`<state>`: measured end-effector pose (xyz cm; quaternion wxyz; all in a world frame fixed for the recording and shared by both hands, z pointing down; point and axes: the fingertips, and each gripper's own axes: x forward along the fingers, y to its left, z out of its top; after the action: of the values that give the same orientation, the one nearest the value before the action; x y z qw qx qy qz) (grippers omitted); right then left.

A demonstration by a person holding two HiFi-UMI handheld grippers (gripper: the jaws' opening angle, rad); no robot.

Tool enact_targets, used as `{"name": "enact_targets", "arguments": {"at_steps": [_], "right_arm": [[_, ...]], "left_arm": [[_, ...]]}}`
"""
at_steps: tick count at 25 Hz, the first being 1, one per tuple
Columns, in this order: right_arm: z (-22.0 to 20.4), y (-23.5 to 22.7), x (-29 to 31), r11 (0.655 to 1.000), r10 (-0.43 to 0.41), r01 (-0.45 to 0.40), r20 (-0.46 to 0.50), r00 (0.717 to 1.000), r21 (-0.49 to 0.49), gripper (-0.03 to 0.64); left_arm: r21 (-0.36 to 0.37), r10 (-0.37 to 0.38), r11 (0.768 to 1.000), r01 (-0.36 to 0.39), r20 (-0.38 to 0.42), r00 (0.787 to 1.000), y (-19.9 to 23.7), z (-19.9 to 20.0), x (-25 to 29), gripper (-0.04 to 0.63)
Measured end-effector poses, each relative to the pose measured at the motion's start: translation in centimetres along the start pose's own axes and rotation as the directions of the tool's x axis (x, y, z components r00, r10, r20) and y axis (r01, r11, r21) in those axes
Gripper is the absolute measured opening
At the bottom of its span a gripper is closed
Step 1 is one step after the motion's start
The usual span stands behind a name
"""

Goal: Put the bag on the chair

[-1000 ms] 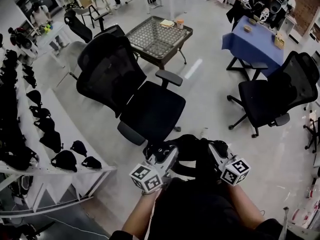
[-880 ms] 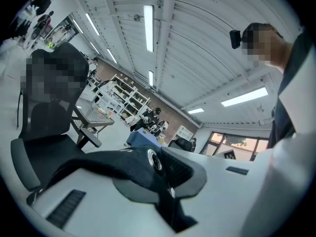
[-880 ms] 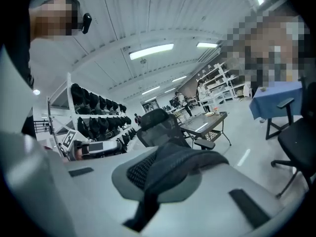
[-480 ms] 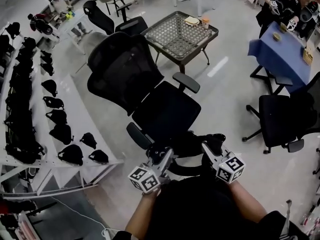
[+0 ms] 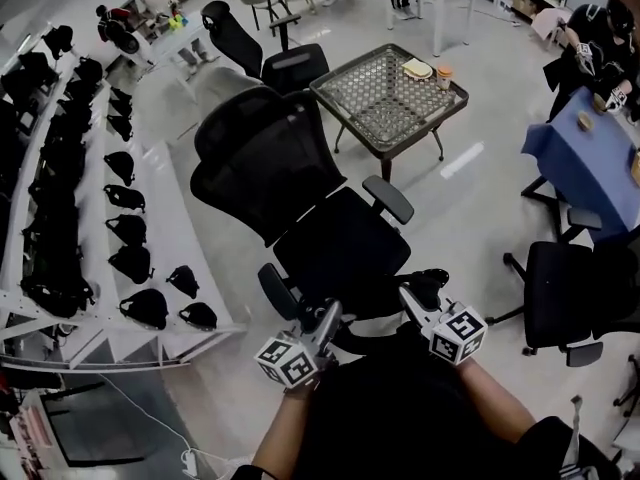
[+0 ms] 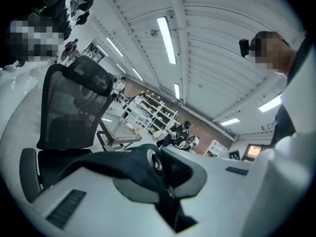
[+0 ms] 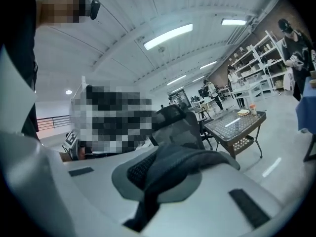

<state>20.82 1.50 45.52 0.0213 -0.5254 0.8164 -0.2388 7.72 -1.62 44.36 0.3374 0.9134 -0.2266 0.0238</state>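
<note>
A black office chair [image 5: 340, 243] with a mesh back [image 5: 262, 168] stands just ahead of me. Between both grippers hangs a black bag [image 5: 372, 298], at the front edge of the chair's seat. My left gripper [image 5: 328, 313] is shut on a fold of the bag [image 6: 140, 164] that has a metal eyelet, with the chair [image 6: 74, 107] beyond it. My right gripper [image 5: 408, 294] is shut on the bag's dark mesh-lined fabric [image 7: 182, 164], and the chair's back [image 7: 177, 122] rises behind. The lower part of the bag is hidden under my arms.
White shelves [image 5: 160, 218] with several black bags run along the left, close to the chair. A wire-mesh table [image 5: 390, 93] stands behind the chair. Another black chair [image 5: 565, 293] and a blue-clothed table [image 5: 590, 158] are at the right, with people at the far right.
Both grippers have carried the bag across the floor toward the chair. The seat's front edge now lies right at the fingertips, and the shelves have come closer on the left.
</note>
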Motion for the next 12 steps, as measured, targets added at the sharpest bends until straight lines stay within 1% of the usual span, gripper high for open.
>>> {"name": "enact_targets", "arguments": {"at_steps": [7,12], "right_arm": [[2.2,-3.1,2.4,0.997,0.081,-0.082,-0.052,0.995,-0.008,0.0],[2.4,-4.8,4.8,0.987,0.159,-0.16,-0.089,0.983,-0.002,0.0]], "left_arm": [[-0.029,0.076,0.997,-0.075,0.047,0.996,1.1,1.8,2.8,0.031],[-0.061,0.15,0.988,-0.145,0.091,0.984,2.9,2.4,4.1,0.031]]}}
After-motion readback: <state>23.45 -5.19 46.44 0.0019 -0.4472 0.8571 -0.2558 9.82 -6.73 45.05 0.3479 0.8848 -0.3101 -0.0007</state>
